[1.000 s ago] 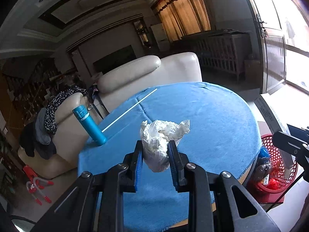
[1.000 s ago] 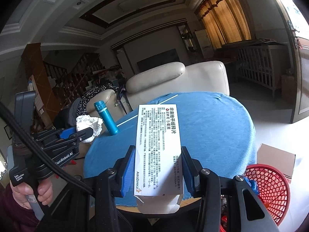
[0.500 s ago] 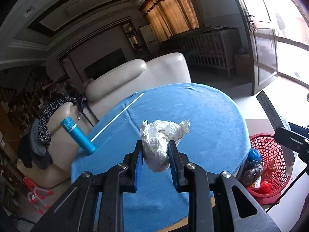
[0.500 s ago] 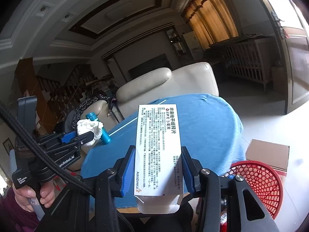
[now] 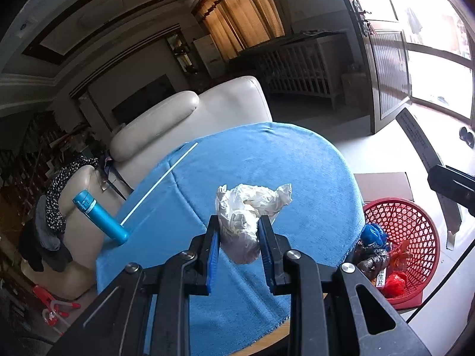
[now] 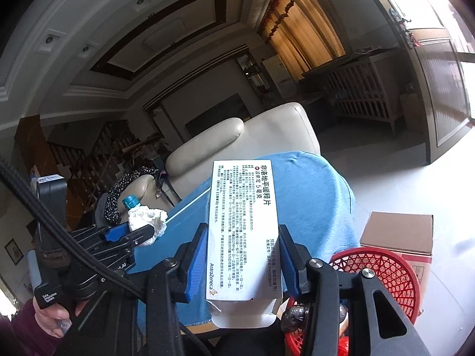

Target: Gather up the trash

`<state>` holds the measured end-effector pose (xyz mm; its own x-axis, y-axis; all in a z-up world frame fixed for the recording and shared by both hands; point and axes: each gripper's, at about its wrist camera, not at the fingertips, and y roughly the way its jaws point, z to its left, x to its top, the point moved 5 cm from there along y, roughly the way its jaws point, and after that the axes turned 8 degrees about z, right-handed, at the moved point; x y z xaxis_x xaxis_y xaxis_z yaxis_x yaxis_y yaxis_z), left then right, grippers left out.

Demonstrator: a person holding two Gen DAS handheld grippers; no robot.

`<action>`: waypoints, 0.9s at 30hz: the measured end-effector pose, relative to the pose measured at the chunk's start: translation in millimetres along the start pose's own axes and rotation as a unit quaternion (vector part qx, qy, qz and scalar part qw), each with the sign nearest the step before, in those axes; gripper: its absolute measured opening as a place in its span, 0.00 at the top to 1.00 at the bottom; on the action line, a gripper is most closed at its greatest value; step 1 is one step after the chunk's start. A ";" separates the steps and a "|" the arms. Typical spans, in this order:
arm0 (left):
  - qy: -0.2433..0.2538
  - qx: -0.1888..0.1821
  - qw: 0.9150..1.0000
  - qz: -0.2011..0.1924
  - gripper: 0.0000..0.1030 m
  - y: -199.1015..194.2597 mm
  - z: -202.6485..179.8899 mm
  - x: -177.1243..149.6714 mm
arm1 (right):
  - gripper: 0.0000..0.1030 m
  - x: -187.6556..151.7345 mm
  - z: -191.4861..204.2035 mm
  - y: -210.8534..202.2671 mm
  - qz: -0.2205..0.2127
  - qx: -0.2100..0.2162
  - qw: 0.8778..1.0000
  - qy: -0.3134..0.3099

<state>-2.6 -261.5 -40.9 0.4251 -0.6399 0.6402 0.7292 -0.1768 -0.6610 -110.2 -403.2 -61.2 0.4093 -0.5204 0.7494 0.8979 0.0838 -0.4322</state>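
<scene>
We note both claws have swung right of the blue counter point(image 5: 297, 178), so the red basket point(image 5: 415, 216) now sits fuller in both views than a second ago; the drop appears near. The right claw point(image 6: 242, 262) grips the medicine box point(image 6: 242, 231). The left claw point(image 5: 239, 250) grips the crumpled wrapper point(image 5: 246, 210).

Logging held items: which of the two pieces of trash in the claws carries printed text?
The white box in the right claw; its face is covered in print. The left claw holds a plain crumpled wad.
</scene>
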 end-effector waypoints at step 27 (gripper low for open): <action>0.048 -0.207 0.976 0.055 0.74 11.2 -91.0 19.1 | 0.54 22.2 -86.5 -43.4 -0.017 -0.074 0.993 0.088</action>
<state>-35.1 -343.7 -71.8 0.4220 -0.7350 0.5307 0.3946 -0.3780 -0.8375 -154.2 -491.9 -69.2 0.3325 -0.6622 0.6715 0.8715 -0.0564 -0.4871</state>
